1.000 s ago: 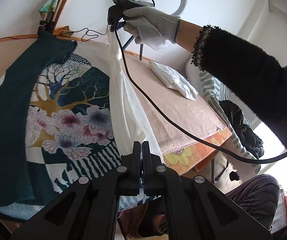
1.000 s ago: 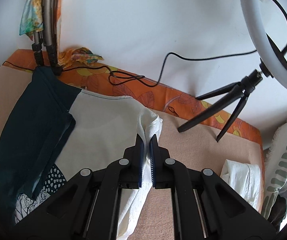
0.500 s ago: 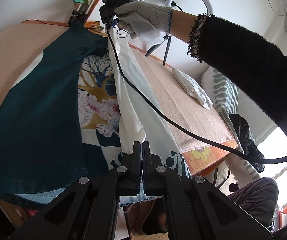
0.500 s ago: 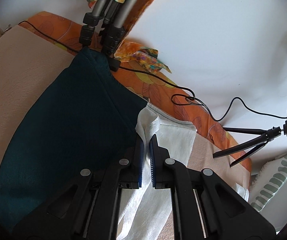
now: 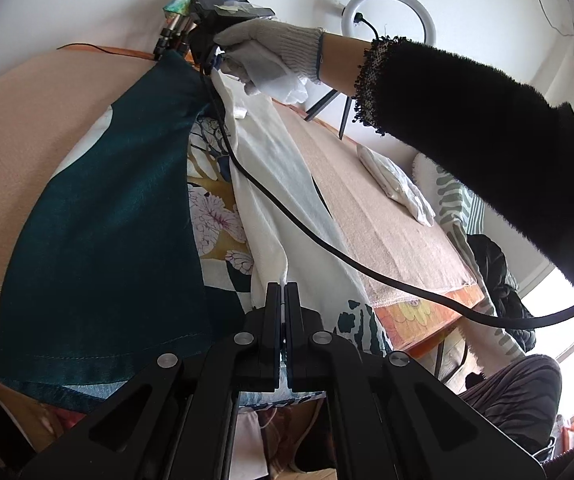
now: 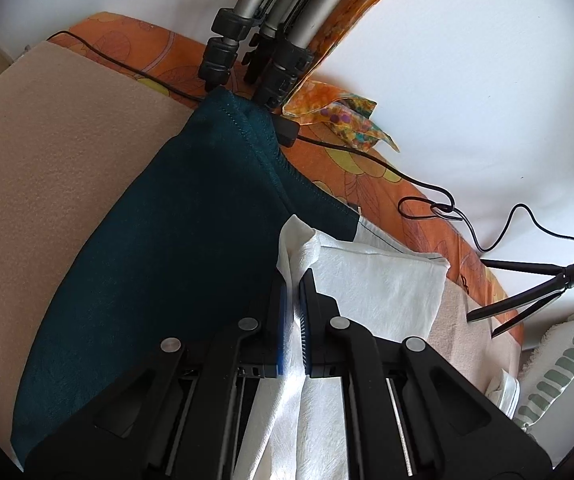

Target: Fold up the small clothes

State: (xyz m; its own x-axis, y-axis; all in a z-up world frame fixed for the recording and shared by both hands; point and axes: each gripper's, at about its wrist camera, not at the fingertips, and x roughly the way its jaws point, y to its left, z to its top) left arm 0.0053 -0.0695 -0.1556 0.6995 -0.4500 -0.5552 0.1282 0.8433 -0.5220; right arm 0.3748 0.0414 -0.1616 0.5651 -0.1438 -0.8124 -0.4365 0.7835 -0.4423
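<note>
A small garment lies on the beige table cover (image 5: pixel 387 216): dark teal panel (image 5: pixel 119 216), floral print (image 5: pixel 215 216) and a white underside (image 5: pixel 279 184) turned up. My left gripper (image 5: pixel 283 292) is shut on the near white edge. My right gripper (image 6: pixel 295 280), held by a gloved hand (image 5: pixel 271 56) in the left wrist view, is shut on the far white corner (image 6: pixel 303 240) and holds it over the teal panel (image 6: pixel 167 248). The white edge stretches between the two grippers.
Tripod legs (image 6: pixel 255 48) stand at the table's far edge by the garment's corner. A ring light (image 5: pixel 387 12) on a small tripod (image 6: pixel 527 292) stands at the back right. A folded white cloth (image 5: pixel 399 188) lies on the right. Black cables (image 6: pixel 427 200) run along the orange edge.
Both grippers have carried the white edge leftward over the print, folding it toward the teal side. The right gripper has moved toward the tripod legs.
</note>
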